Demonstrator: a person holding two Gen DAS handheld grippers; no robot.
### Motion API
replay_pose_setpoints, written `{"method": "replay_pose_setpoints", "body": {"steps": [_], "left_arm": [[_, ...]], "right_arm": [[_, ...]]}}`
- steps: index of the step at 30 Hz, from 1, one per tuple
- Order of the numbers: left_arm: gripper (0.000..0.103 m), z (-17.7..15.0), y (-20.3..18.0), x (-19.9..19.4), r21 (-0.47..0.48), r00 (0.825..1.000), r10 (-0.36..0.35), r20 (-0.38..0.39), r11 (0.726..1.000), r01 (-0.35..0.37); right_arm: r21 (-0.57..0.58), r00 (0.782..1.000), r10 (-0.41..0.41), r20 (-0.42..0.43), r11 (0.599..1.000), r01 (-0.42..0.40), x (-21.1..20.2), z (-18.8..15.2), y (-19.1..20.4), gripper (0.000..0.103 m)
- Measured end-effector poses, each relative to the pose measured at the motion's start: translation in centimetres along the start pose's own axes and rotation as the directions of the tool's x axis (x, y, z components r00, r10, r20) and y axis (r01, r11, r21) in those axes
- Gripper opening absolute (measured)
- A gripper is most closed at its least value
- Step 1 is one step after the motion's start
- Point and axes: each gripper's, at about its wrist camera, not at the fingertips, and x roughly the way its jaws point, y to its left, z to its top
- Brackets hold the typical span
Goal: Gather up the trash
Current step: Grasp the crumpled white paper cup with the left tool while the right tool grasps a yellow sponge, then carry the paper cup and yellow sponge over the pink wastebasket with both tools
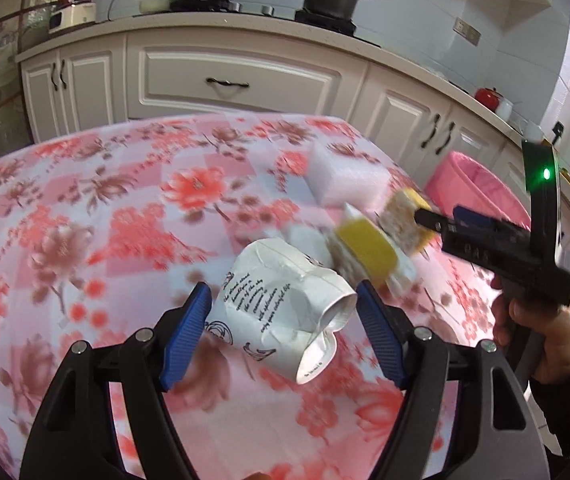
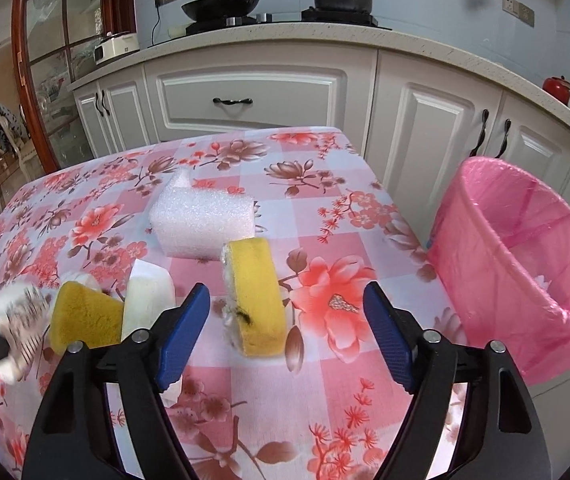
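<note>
While the left gripper [image 1: 283,336] clamps a crumpled white paper cup [image 1: 281,312] between its blue pads, lifted clear of the flowered tablecloth [image 1: 85,220], the right gripper [image 2: 287,336] hangs with its jaws apart around a yellow sponge [image 2: 255,296] that stands on edge on the cloth, neither pad touching it. A second yellow sponge [image 2: 85,316] and a small white carton [image 2: 147,300] lie just to the left of the right gripper, and a white foam block [image 2: 205,220] sits farther back. A pink-lined trash bin [image 2: 525,260] stands beside the right edge of the table, open and near. The cup's crushed, slanting wall gives the left pads a poor seat, so a quick swing toward the bin could let it twist free and drop to the floor. The upright sponge is narrow at its base; a pad arriving first on one side would likely tip it flat and out of the grip. The two grippers work close together, and the left one crossing toward the bin could knock the right one or sweep the other scraps off the table.
</note>
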Motion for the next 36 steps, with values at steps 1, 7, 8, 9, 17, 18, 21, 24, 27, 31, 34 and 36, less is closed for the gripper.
{"method": "replay_pose_setpoints", "body": {"steps": [1, 7, 8, 9, 17, 18, 21, 24, 27, 31, 34, 36], "left_arm": [[0.072, 0.4, 0.2, 0.0, 0.0, 1.0, 0.006, 0.005, 1.0, -0.006], [0.072, 3.0, 0.8, 0.1, 0.004, 0.999, 0.03, 0.033, 1.0, -0.03], [0.072, 3.3, 0.8, 0.1, 0.005, 0.999, 0.031, 0.035, 1.0, -0.031], [0.072, 3.6, 0.7, 0.2, 0.007, 0.999, 0.031, 0.037, 0.999, -0.031], [0.072, 5.5, -0.1, 0.7, 0.022, 0.998, 0.031, 0.048, 0.999, -0.032], [0.072, 5.6, -0.2, 0.8, 0.024, 0.998, 0.03, 0.05, 0.999, -0.031], [0.072, 6.4, -1.0, 0.9, 0.037, 0.998, 0.022, 0.058, 0.999, -0.024], [0.072, 7.5, -2.3, 1.1, 0.057, 0.998, 0.008, 0.068, 0.998, -0.012], [0.072, 8.4, -3.6, 1.4, 0.076, 0.997, -0.006, 0.075, 0.997, 0.001], [0.072, 10.0, -5.8, 1.9, 0.104, 0.996, -0.033, 0.083, 0.994, 0.025], [0.072, 11.2, -8.0, 2.6, 0.133, 0.994, -0.063, 0.085, 0.99, 0.052], [0.072, 11.9, -9.4, 3.1, 0.151, 0.993, -0.081, 0.085, 0.986, 0.067]], "right_arm": [[0.0, 1.0, 0.001, -0.004, 1.0, -0.001, 0.2, 0.1, 0.1, 0.071], [-0.016, 0.999, 0.017, -0.034, 1.0, -0.018, 1.2, 0.3, 0.7, 0.051], [-0.019, 0.999, 0.019, -0.037, 1.0, -0.02, 1.3, 0.4, 0.7, 0.045], [-0.024, 0.999, 0.02, -0.04, 0.999, -0.021, 1.3, 0.4, 0.7, 0.039], [-0.027, 0.999, 0.032, -0.015, 0.999, -0.032, 0.4, 0.7, 0.1, 0.025], [-0.023, 0.999, 0.031, -0.006, 0.999, -0.031, 0.0, 0.8, -0.2, 0.025], [-0.017, 1.0, 0.025, 0.015, 1.0, -0.025, -1.1, 1.4, -1.1, 0.025], [-0.005, 0.999, 0.013, 0.043, 1.0, -0.013, -2.3, 2.0, -2.2, 0.025], [0.008, 0.998, -0.004, 0.068, 1.0, 0.003, -3.5, 2.8, -3.7, 0.025], [0.031, 0.995, -0.035, 0.096, 0.999, 0.033, -5.1, 3.6, -6.0, 0.025], [0.05, 0.992, -0.06, 0.11, 0.997, 0.054, -5.9, 4.1, -7.8, 0.025], [0.068, 0.989, -0.083, 0.119, 0.995, 0.075, -6.5, 4.3, -9.4, 0.025]]}}
